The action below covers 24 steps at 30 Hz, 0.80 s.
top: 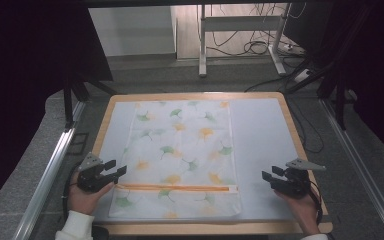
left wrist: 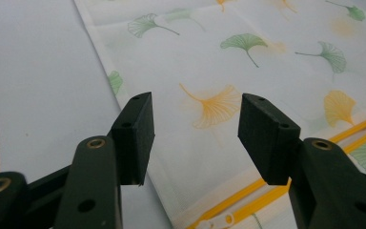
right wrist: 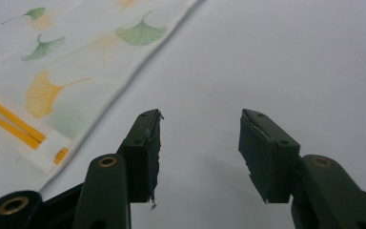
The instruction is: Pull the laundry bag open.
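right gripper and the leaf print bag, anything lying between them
Nothing: in the high view only bare pale table cover separates the right gripper from the leaf print bag. The right gripper view shows the same, with open jaws.

Counted: one ginkgo-print zippered bag (top: pixel 180 155), laid flat between the two grippers. One orange zipper (top: pixel 177 188) is seen across it. Two grippers are seen, left gripper (top: pixel 116 172) and right gripper (top: pixel 269 176), each with jaws apart. One table (top: pixel 260 135).

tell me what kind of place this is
Probably a lab or recording workspace: a wooden table inside a metal frame, loose cables on the floor, and a leaf-print cloth bag laid flat.
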Each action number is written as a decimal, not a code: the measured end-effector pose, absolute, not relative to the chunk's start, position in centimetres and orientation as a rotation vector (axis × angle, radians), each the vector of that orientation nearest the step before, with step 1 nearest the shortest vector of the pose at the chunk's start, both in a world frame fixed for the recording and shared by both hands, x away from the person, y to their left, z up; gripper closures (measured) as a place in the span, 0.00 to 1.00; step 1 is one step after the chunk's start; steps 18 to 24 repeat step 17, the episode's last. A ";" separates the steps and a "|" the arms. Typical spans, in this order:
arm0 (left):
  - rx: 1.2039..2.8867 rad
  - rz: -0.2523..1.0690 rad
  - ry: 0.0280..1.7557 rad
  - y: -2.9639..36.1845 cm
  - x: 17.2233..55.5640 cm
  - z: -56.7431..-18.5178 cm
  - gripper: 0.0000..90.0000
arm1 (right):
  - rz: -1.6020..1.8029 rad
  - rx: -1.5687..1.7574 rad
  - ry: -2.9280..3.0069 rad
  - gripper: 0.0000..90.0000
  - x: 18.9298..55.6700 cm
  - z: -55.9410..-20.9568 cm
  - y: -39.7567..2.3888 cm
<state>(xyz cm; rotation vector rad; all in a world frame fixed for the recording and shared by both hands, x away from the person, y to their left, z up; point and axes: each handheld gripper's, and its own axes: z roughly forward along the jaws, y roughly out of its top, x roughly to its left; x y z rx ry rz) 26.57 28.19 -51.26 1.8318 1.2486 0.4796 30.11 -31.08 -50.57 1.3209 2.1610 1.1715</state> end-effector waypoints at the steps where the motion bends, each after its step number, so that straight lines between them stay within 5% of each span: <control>1: 1.831 0.481 1.250 28.2 26.7 -51.3 0.51 | 1.162 1.337 2.154 0.53 30.1 -50.6 -31.3; 24: 1.856 0.466 1.251 28.2 27.1 -51.6 0.48 | 1.166 1.308 2.137 0.51 29.4 -50.4 -31.2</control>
